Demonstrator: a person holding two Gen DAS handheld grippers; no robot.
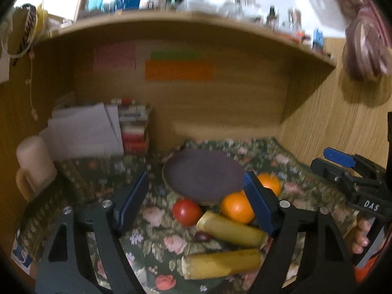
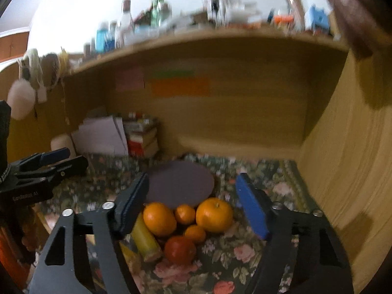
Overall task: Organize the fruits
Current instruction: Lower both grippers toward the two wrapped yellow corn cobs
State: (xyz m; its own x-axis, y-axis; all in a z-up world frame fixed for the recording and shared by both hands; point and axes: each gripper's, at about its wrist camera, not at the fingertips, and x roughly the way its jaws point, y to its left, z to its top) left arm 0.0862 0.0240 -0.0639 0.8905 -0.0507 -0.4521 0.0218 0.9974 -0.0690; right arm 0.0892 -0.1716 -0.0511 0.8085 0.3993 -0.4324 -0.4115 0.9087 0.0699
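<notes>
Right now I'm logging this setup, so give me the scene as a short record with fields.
surface: floral cloth
plate: dark plate, nothing on it
oranges: two large, two small, clustered in front of the plate
tomato: red tomato, nearest the camera in the right wrist view
bananas: two, left of the oranges
left gripper: open, holds nothing
right gripper: open, over the fruit
background: books under a shelf
</notes>
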